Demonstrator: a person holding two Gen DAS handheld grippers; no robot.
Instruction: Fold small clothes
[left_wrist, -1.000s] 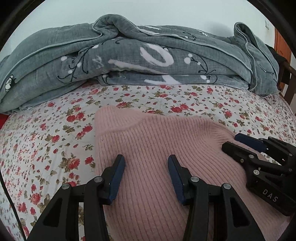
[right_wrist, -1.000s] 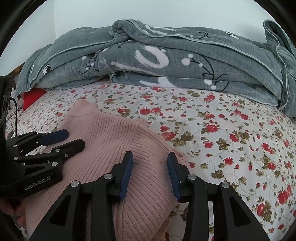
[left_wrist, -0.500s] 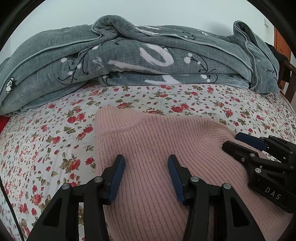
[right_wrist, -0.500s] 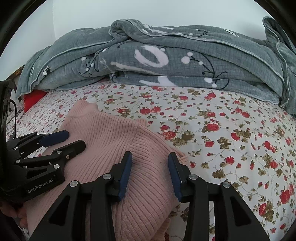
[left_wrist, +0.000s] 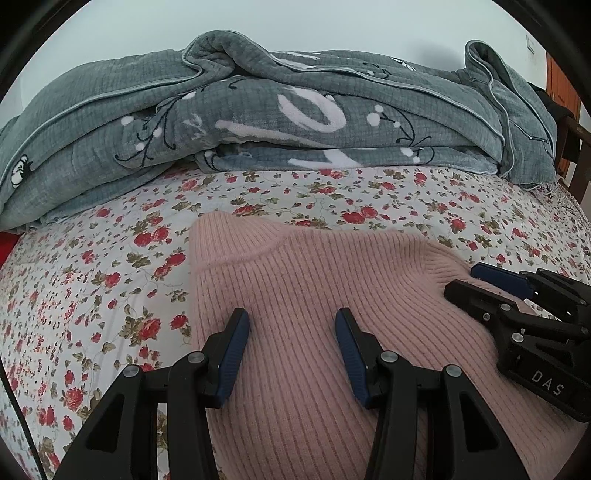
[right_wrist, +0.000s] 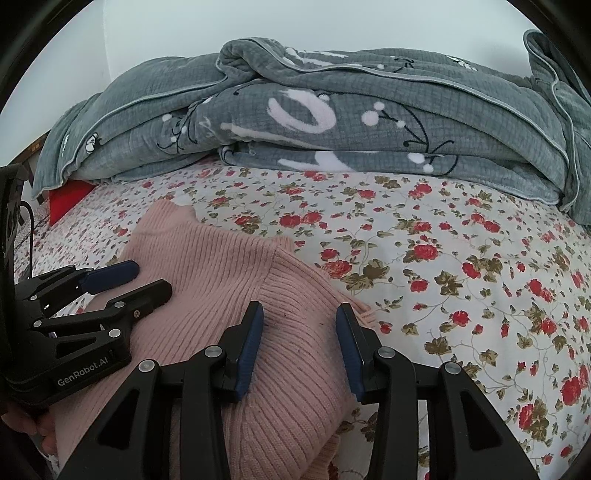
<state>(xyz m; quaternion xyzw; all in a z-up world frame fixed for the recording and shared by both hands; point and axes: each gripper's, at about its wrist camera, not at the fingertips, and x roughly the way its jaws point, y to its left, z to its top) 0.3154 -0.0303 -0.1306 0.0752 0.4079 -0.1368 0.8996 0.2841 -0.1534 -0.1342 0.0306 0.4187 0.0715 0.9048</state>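
Both hand-held grippers hang over the pink ribbed knit sweater (left_wrist: 314, 295), and both have their blue pads spread apart with nothing pinched. The left hand-held gripper (left_wrist: 291, 325) is over the middle of the knit. The right hand-held gripper (right_wrist: 299, 321) is over the right part, close to a thick folded edge.

The sweater lies on the near part of the bed with the white sheet full of red flowers (right_wrist: 461, 266). A big grey quilted blanket (left_wrist: 295, 122) is piled at the far side, well apart from it.

I think the sweater is soft, light and floppy. It will bend and sag when lifted, and it should not slip much because the ribs are bumpy. A good place to grab looks like an edge or a corner, not the flat middle.

The left view shows the neck part at the far left corner. The right view shows the thick fold, a red thing (right_wrist: 68, 195) under the blanket, and fingers of a hand (right_wrist: 26, 428) at the near left.
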